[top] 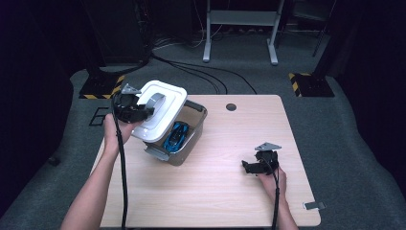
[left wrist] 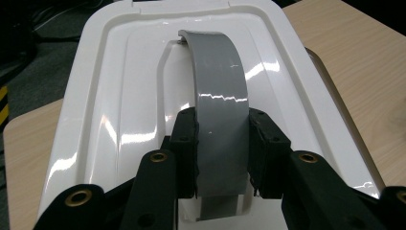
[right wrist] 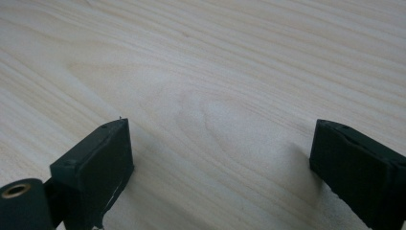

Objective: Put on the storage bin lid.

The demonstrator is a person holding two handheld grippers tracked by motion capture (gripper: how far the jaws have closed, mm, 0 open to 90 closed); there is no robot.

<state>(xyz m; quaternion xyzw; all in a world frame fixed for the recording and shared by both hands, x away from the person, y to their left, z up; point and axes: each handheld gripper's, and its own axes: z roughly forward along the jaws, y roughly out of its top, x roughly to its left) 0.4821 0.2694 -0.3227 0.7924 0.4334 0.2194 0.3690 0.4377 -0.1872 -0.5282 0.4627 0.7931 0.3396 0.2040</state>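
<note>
Here, the left gripper [left wrist: 222, 153] is clamped on the grey arched handle [left wrist: 220, 100] of a glossy white lid [left wrist: 119, 96], held tilted above the table's left edge.
Beneath the lid sits an open grey box [top: 191, 139] holding a blue toy car [top: 175, 136]. The right gripper [right wrist: 220, 163], jaws apart and gripping nothing, rests on the bare wooden table [top: 225, 191] toward its right edge, well apart from the box.

A glossy white lid [left wrist: 119, 96] with a plain grey handle [left wrist: 221, 96] is being shown, both catching bright highlights. A grey box [top: 191, 139] is being seen with a blue and black toy car [top: 176, 135] inside. The tabletop [right wrist: 215, 72] is being displayed in pale wood grain. Both black hand-held grippers, the left hand-held gripper [left wrist: 222, 153] and the right hand-held gripper [right wrist: 220, 163], are being shown. Yellow-and-black stripes [top: 298, 82] are being seen on the grey floor [top: 354, 143].
</note>
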